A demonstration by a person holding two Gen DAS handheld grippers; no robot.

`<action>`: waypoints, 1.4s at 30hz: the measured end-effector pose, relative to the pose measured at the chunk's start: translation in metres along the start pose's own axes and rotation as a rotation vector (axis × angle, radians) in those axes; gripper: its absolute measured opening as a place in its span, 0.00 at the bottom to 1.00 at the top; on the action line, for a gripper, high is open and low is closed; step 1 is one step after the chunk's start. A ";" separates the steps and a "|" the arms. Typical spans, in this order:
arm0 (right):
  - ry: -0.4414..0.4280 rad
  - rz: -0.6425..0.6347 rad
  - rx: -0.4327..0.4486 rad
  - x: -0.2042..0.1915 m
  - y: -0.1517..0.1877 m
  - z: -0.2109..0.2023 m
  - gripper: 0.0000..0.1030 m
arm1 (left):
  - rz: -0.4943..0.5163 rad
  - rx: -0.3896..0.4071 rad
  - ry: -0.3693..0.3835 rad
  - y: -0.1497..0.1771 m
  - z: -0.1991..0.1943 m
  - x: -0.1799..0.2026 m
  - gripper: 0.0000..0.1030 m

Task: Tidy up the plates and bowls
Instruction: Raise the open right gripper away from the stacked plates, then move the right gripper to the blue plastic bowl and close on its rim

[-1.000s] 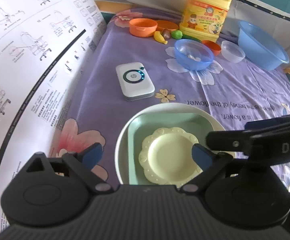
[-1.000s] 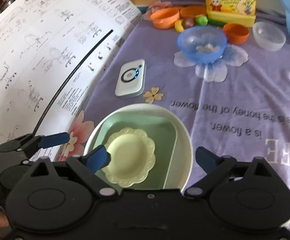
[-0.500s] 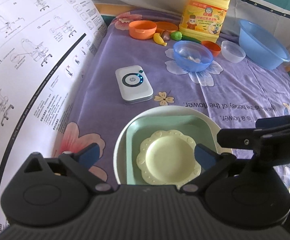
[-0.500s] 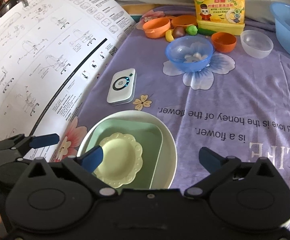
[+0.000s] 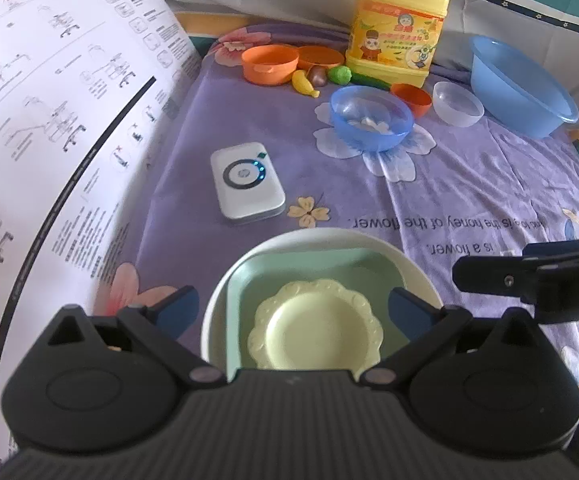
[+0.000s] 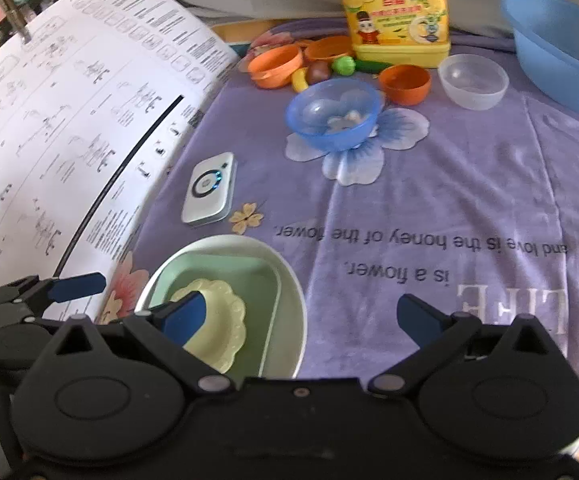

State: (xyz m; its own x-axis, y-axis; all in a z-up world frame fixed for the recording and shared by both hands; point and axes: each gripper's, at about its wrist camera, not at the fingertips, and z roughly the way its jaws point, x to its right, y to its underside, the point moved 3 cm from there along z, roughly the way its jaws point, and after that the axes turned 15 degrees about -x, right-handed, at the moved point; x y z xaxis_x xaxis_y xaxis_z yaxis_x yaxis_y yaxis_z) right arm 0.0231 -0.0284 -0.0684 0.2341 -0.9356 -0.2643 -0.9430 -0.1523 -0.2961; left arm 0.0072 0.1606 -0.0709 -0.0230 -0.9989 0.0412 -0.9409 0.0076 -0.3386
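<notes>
Both grippers' jaws wide open, empty, above 3 stacked plates (image 5: pixel 313 332).

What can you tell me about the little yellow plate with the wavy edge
The yellow plate is small, round and pale, with a scalloped, embossed rim and a smooth shallow well; it looks like glossy plastic or ceramic. It is empty and lies flat, right side up, nested in a mint green square dish, which itself sits in a white round plate. Neither gripper touches it; its near edge is hidden by the gripper bodies.
</notes>
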 end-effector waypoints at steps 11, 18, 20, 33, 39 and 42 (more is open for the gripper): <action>0.031 0.053 0.022 0.033 -0.020 -0.001 1.00 | 0.017 0.006 0.005 -0.037 0.013 0.018 1.00; 0.053 0.105 0.052 0.060 -0.064 0.001 1.00 | 0.006 0.028 -0.007 -0.089 0.028 0.023 1.00; 0.056 0.117 0.062 0.065 -0.078 0.002 1.00 | -0.005 0.036 -0.010 -0.105 0.033 0.025 1.00; 0.019 0.165 0.053 0.086 -0.166 0.040 0.64 | -0.037 0.011 -0.018 -0.181 0.084 0.040 0.86; -0.007 0.145 0.026 0.084 -0.181 0.065 0.38 | -0.055 -0.013 0.009 -0.191 0.103 0.041 0.66; -0.015 0.139 0.023 0.082 -0.182 0.072 0.29 | -0.051 -0.015 0.016 -0.192 0.107 0.043 0.55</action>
State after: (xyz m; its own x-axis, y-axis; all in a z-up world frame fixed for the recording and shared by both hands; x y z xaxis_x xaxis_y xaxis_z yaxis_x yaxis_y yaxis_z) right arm 0.2305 -0.0548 -0.1023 0.1049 -0.9424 -0.3177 -0.9608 -0.0136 -0.2768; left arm 0.2234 0.1108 -0.1049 0.0200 -0.9971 0.0731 -0.9459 -0.0426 -0.3217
